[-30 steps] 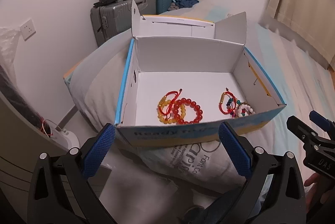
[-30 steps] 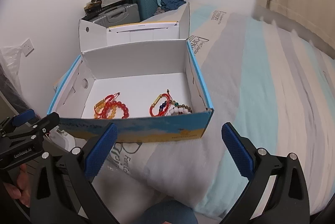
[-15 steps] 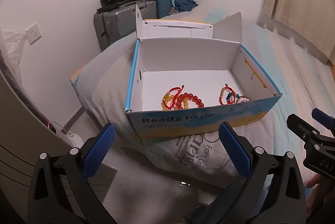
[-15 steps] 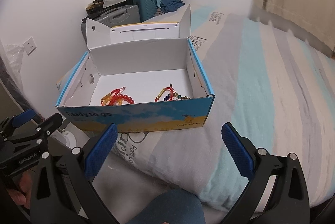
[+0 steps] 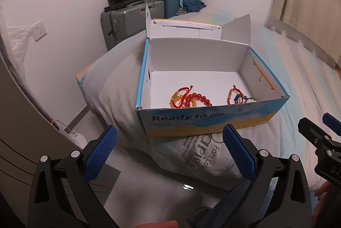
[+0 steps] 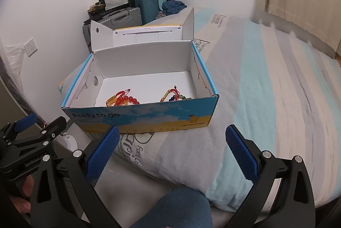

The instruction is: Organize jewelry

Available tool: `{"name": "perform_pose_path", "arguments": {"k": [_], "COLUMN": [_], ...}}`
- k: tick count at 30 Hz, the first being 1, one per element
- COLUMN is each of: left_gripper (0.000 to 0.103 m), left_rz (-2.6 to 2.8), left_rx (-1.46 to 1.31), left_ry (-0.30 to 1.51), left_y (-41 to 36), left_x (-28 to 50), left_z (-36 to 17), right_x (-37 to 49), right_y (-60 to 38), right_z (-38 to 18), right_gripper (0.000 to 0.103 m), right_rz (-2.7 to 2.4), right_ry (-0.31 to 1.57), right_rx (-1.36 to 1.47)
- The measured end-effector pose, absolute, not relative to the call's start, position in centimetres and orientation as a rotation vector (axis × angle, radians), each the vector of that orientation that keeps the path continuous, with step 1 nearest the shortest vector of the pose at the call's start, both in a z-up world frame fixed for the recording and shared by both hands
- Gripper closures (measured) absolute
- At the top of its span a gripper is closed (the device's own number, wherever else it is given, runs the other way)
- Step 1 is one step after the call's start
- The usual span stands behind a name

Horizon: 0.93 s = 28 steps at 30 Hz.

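Left wrist view: the left tool (image 5: 169, 144) gapes wide and empty, short of the box (image 5: 211, 119), whose bracelets (image 5: 190, 98) lie against its near wall. Right wrist view: the right tool (image 6: 172, 144) likewise spreads empty before the box (image 6: 140, 119) on the bed (image 6: 266, 89).

Both grippers are black frames with silver screws. Their fingers (image 5: 99, 153) carry blue knurled pads. The left gripper (image 6: 32, 136), lower left of the right wrist view, bears white "GenRobot" lettering

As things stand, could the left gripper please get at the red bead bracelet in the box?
Probably yes. The left gripper is open and empty, the box has its lid folded back, and the red bead bracelet lies uncovered; only the front wall must be cleared from above.
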<state>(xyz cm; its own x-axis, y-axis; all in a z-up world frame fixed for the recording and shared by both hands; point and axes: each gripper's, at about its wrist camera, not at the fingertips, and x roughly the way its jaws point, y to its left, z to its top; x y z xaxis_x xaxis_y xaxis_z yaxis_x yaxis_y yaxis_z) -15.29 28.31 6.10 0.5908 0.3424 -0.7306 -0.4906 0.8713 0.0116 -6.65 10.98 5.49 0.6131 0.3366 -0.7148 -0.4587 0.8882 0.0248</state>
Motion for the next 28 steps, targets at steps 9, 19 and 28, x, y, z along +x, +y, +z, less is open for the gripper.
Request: {"name": "perform_pose_path", "arguments": {"k": [9,19,28], "left_gripper": [0.006,0.006,0.006], "left_rz": [0.499,0.488,0.485], "left_rx": [-0.2,-0.206,-0.193], "left_ry": [0.811,0.805,0.808], "left_y": [28.65,28.52,28.28], "left_x": [-15.32,-15.04,-14.87], "left_z": [5.98,6.06,6.16], "right_x": [-6.72,-6.49,-6.45], "right_y": [10.98,11.1,11.01], "right_z": [5.37,4.98,4.95], "right_gripper": [0.007,0.007,0.007], "right_rz": [0.465,0.468,0.468], "right_ry": [0.789,0.796,0.796], "right_rx": [-0.167,-0.165,-0.162]}}
